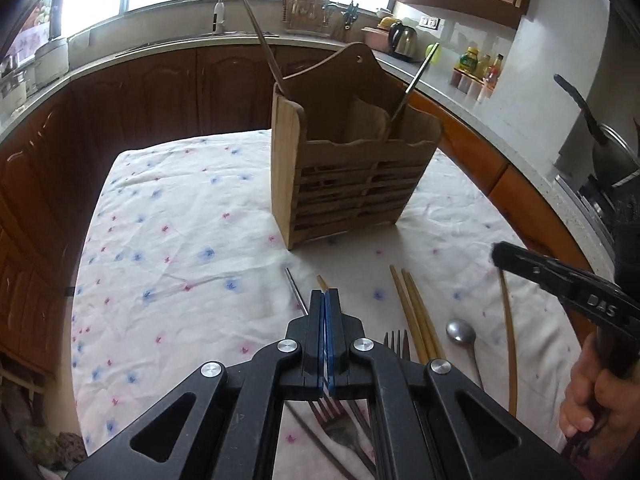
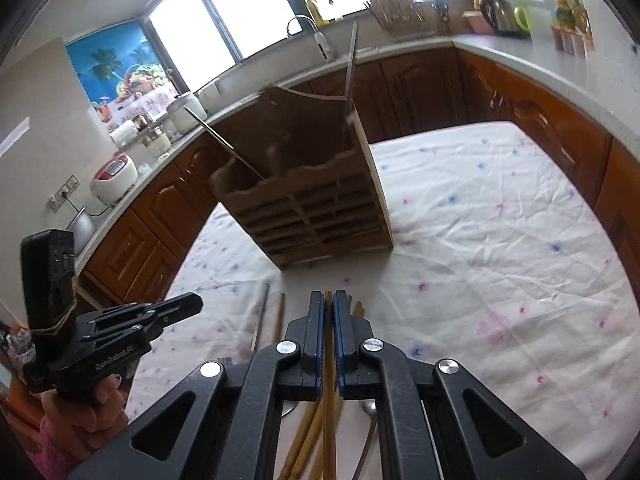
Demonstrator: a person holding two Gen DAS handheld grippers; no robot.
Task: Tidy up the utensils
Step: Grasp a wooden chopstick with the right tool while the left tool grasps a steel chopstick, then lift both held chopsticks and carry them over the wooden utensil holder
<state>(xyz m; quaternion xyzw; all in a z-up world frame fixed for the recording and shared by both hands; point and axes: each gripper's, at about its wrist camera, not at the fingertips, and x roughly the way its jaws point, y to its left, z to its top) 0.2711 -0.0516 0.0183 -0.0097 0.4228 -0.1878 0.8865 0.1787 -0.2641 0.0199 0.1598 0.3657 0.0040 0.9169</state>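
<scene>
A wooden utensil holder stands on the floral tablecloth, with a dark chopstick and a metal one sticking out of it. It also shows in the right wrist view. My left gripper is shut and empty above loose utensils: wooden chopsticks, a metal chopstick, a fork and a spoon. My right gripper is shut on a wooden chopstick, low over the other chopsticks. The right gripper also shows in the left wrist view, over a single wooden chopstick.
Brown kitchen cabinets and a grey countertop ring the table. A sink tap, a kettle, bottles and a pan stand on the counter. A rice cooker is at the left.
</scene>
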